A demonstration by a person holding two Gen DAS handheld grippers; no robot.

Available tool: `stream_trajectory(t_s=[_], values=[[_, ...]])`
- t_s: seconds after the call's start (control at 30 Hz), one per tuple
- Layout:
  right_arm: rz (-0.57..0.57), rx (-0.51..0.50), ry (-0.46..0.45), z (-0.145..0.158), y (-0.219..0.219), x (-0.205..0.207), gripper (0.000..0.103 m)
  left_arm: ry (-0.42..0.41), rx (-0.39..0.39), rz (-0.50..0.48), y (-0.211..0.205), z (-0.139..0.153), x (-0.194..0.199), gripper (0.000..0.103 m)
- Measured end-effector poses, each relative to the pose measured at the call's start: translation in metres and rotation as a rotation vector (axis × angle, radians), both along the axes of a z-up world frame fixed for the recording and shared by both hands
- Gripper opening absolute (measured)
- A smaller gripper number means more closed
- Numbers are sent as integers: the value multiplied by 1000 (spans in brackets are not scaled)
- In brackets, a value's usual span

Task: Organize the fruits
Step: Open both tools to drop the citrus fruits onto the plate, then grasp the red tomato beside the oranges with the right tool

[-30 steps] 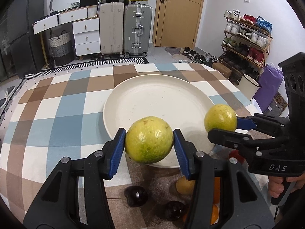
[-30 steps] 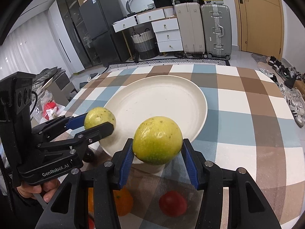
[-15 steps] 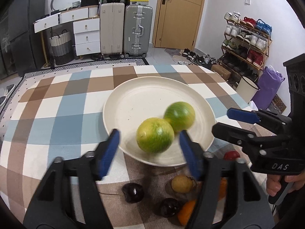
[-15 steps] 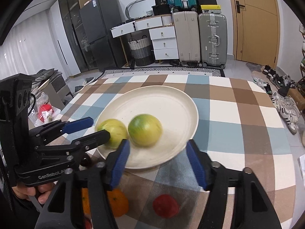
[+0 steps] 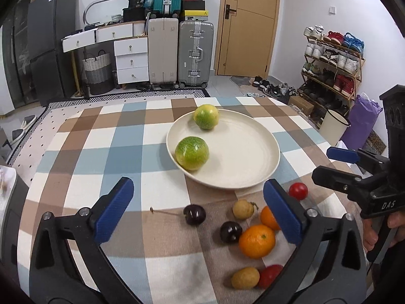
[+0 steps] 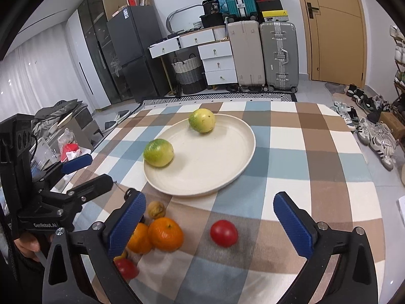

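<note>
The room behind holds a dark fridge (image 6: 131, 50), a wooden door (image 5: 249, 25), two upright suitcases (image 5: 181, 53), white drawers (image 5: 130, 59) and a shoe rack (image 5: 331, 63). A checked cloth in blue, brown and white covers the tabletop (image 5: 101, 157). A cream plate (image 5: 243, 157) sits near the middle, and two green-yellow fruits lie on it: one (image 5: 191, 153) at its near left rim, the other (image 5: 206, 116) at its far rim. Smaller fruit is scattered along the near edge of the tabletop: two oranges (image 5: 257, 240), red tomatoes (image 6: 224, 233), dark cherries (image 5: 194, 214) and small tan fruits (image 5: 243, 209). The left gripper (image 5: 200, 212) and the right gripper (image 6: 210, 224) both hang above this near edge, jaws spread wide and holding nothing.
</note>
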State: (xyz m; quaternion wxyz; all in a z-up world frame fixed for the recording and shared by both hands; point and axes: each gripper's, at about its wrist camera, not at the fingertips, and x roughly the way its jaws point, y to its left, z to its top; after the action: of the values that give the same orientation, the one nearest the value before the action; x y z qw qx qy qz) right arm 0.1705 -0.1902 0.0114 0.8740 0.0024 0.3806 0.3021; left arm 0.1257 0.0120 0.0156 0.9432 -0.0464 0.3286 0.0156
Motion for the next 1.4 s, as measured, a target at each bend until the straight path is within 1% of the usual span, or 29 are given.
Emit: stream_trajectory(t_s=[0.17, 0.47, 0.6, 0.7, 0.83, 1.1, 1.2, 1.27, 1.4], values=[[2, -4, 19, -2, -6, -15, 102, 5, -2, 18, 1, 1, -23, 102], [8, -57, 56, -14, -10, -35, 102, 39, -19, 35, 0, -6, -55, 102], [12, -100, 67, -20, -9, -43, 102, 58, -23, 37, 0, -14, -60, 102], [22, -107, 80, -25, -8, -49, 102, 76, -21, 36, -2, -19, -64, 102], [15, -121, 94, -32, -8, -53, 102, 98, -36, 26, -4, -27, -66, 102], [20, -135, 127, -42, -9, -60, 102, 136, -33, 25, -7, -40, -72, 102], [34, -125, 144, -46, -7, -67, 102, 149, -51, 19, -6, -45, -74, 102], [45, -132, 151, -49, -3, -71, 102, 158, -49, 22, -5, -47, -76, 102], [82, -142, 145, -51, 8, -79, 102, 172, -52, 25, -4, -52, -80, 102]])
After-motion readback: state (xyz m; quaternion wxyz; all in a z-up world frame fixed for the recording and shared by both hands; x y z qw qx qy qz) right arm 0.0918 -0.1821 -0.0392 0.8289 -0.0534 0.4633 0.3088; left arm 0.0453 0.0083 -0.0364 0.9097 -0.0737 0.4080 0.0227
